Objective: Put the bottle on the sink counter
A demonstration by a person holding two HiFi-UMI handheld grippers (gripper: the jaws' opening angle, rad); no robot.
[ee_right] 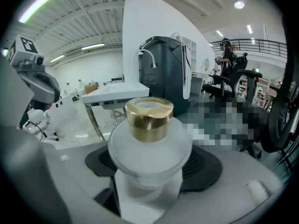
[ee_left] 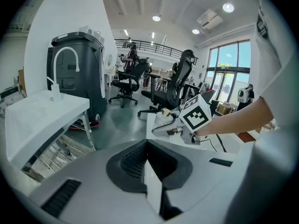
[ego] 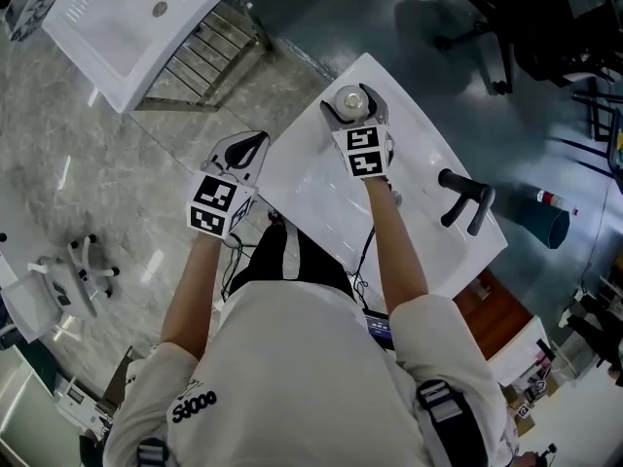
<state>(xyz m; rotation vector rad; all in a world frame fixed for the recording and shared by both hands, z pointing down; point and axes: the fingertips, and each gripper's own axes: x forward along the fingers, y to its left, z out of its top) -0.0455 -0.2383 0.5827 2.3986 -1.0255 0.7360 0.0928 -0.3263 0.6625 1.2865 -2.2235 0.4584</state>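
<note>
A frosted white bottle (ee_right: 149, 143) with a gold cap (ee_right: 148, 118) stands upright between the jaws of my right gripper (ee_right: 149, 169), which is shut on it. From above, that bottle (ego: 348, 99) and right gripper (ego: 351, 105) are over the far left corner of the white sink counter (ego: 321, 188). Whether the bottle's base touches the counter is hidden. My left gripper (ego: 249, 147) hangs just off the counter's left edge, shut and empty (ee_left: 148, 149). In the left gripper view the right gripper (ee_left: 180, 125) and the gold cap (ee_left: 166, 112) show ahead.
A black faucet (ego: 465, 200) stands at the counter's right part. A second white sink (ego: 136, 13) on a metal frame is at the upper left. Office chairs (ego: 526, 17) are at the top right. A dark grey machine (ee_right: 163, 64) stands behind.
</note>
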